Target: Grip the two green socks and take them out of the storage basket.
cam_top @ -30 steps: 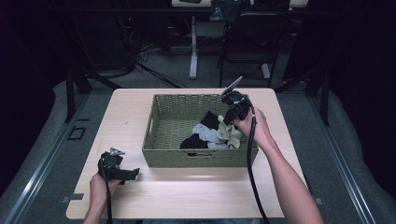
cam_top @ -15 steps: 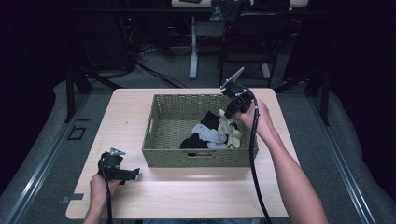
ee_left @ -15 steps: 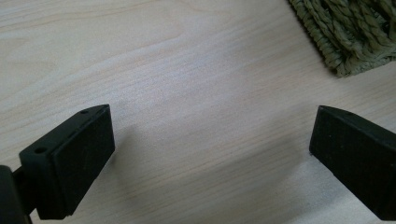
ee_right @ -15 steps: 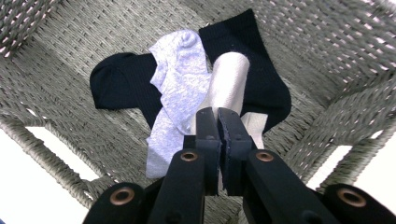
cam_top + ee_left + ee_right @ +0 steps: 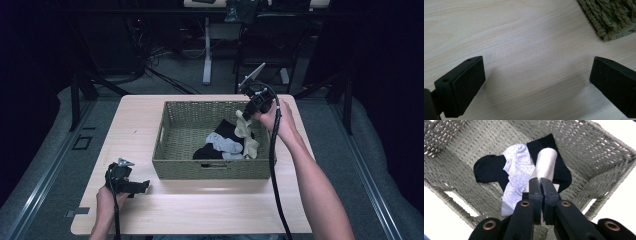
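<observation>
Cream sock [image 5: 246, 131] hangs clamped in right hand-held gripper [image 5: 248, 113] above basket [image 5: 172, 168]; left hand-held gripper [image 5: 536, 82] gapes over bare table [image 5: 200, 210].

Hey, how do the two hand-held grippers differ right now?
The left hand-held gripper rests low on the table in front of the basket; the right hand-held gripper is raised over the basket. The left's jaws are wide apart and empty; the right's are shut on a cream sock that hangs into the basket. Both trail a black cable.
</observation>
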